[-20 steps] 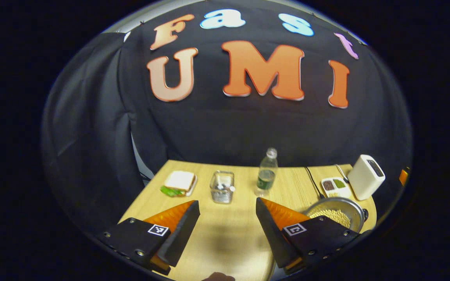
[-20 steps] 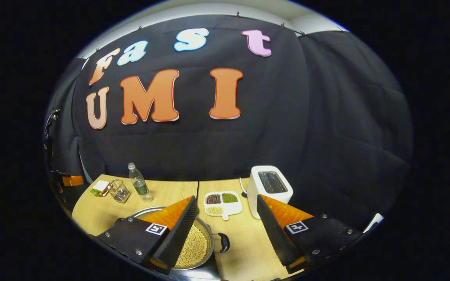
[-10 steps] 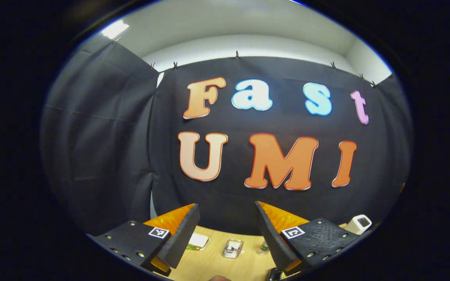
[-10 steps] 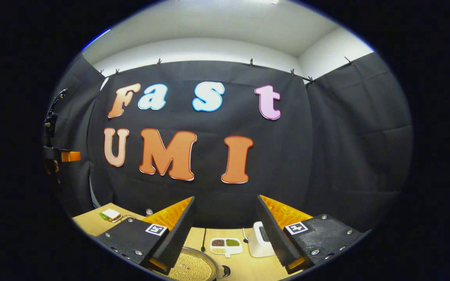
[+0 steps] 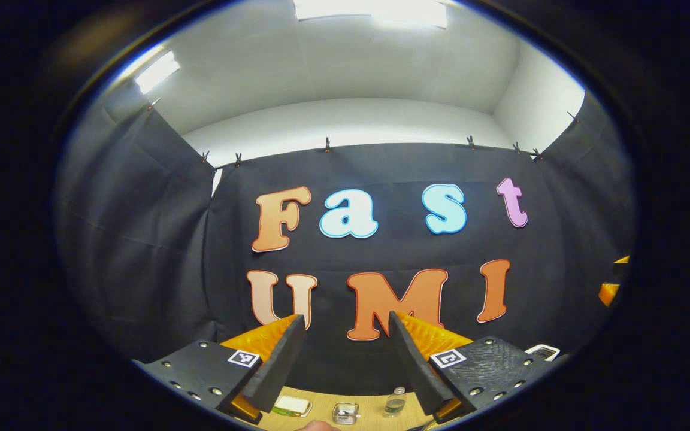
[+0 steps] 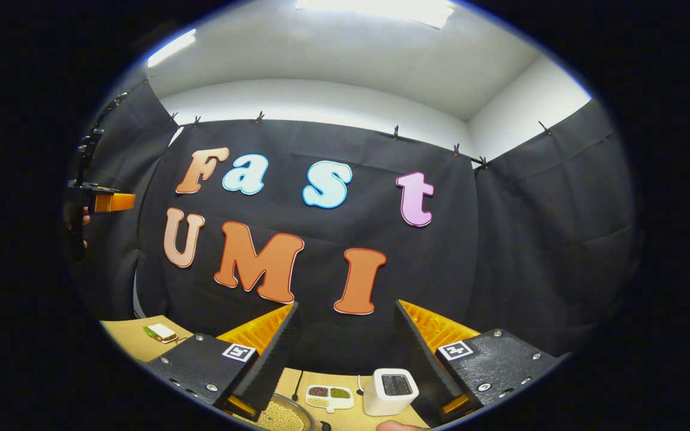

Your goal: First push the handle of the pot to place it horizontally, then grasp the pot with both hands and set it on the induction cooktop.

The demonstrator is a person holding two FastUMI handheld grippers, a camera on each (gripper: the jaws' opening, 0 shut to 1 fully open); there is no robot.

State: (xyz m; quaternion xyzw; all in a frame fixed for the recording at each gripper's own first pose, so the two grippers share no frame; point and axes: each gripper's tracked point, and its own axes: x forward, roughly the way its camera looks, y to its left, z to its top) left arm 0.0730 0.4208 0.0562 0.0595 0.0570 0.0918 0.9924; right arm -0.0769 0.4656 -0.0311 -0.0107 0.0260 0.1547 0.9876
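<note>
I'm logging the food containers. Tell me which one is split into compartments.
The small white tray, left of the toaster, holds dark, green and pale fillings in separate sections. The pot holds one undivided heap of pale beans.

Right gripper [image 6: 346, 350] jaws apart, nothing between, aimed up at the cloth wall. Low in frame on the table [image 6: 126, 338]: pot [image 6: 279, 414] of beans, divided tray [image 6: 328, 396], white toaster [image 6: 389, 391], sandwich [image 6: 161, 333] far left. Left gripper [image 6: 105, 202] at left edge, raised.
</note>
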